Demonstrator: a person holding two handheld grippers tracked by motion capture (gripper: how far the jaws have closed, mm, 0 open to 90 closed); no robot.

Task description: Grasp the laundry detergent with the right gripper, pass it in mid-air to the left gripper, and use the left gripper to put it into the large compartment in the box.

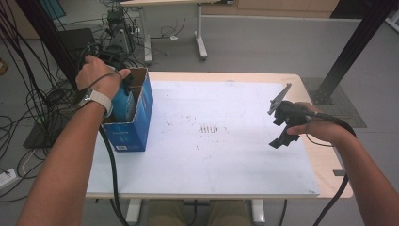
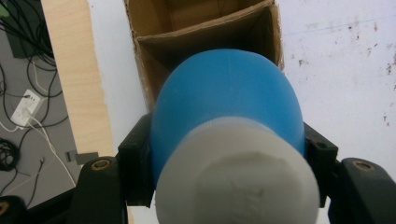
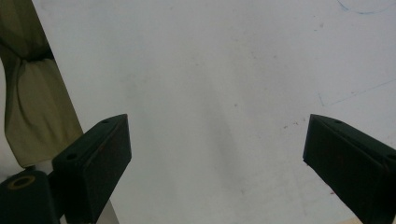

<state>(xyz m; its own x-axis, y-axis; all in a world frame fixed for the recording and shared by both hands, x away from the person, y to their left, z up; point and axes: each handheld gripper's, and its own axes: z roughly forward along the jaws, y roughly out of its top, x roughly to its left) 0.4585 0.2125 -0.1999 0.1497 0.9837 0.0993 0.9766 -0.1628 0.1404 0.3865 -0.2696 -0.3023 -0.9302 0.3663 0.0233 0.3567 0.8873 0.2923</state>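
A blue bulb-shaped object (image 2: 224, 93) with a white end (image 2: 238, 172) sits between the jaws of my left gripper (image 2: 227, 154), which is shut on it. In the high view that gripper (image 1: 123, 87) holds the blue object (image 1: 121, 104) in the top of an open blue cardboard box (image 1: 136, 117) at the table's left edge. Inside, the box (image 2: 154, 28) is brown with a divider. My right gripper (image 1: 281, 131) hovers over the right side of the white mat (image 1: 216, 155). Its jaws (image 3: 217, 154) stand wide open with nothing between them.
The mat covers a wooden table (image 1: 329, 165) and carries faint reddish marks (image 1: 211, 129) at its middle. Cables (image 1: 28, 103) lie tangled on the floor at the left. A black post (image 1: 348, 52) rises at the far right, and another table's legs (image 1: 201, 42) stand beyond.
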